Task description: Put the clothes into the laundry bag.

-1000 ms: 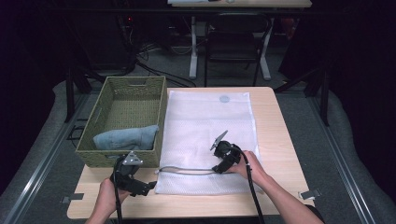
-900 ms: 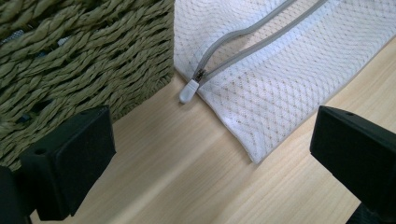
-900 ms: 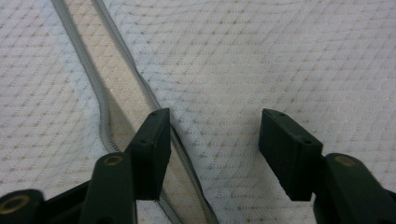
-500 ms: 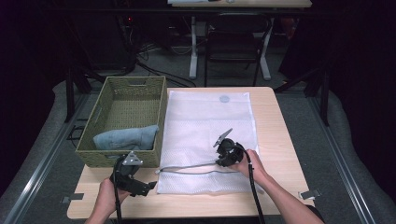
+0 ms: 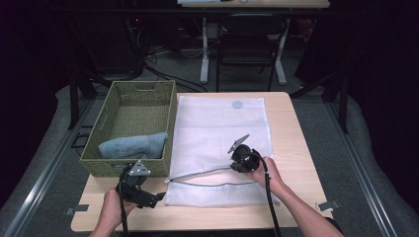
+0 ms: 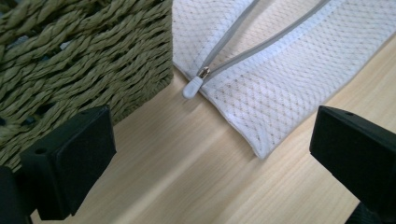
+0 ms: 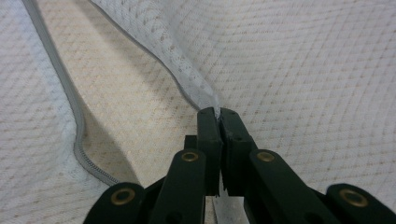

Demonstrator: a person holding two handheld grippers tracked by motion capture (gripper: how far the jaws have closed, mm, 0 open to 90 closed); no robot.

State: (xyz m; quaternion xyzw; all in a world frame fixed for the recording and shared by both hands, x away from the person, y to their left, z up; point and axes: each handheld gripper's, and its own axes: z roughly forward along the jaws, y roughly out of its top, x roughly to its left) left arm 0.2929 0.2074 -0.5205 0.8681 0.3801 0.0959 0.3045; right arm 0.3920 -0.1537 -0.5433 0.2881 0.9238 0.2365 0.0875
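Jaws of the right gripper have just been closing and now pinch the upper lip of the mesh laundry bag beside its open zipper, a fold of white netting caught between the pads. The bag lies flat on the worktop, just right of the wicker basket, with its unzipped mouth along the near edge and the lifted lip tenting up toward the right gripper.

As a judgement, the bag is light, limp and thin; it will sag and slide over the wood rather than hold a shape, so one pinch opens only a narrow slot. The stitched zipper tape is the firmest place to take hold, since the netting itself could stretch or snag.

Nearer the person, the left gripper hovers with its jaws wide apart and nothing between them, facing the bag's corner and the white zipper pull, which lies on the wood close against the basket. A grey-blue folded cloth rests inside the basket at its near end, probably what goes into the bag.
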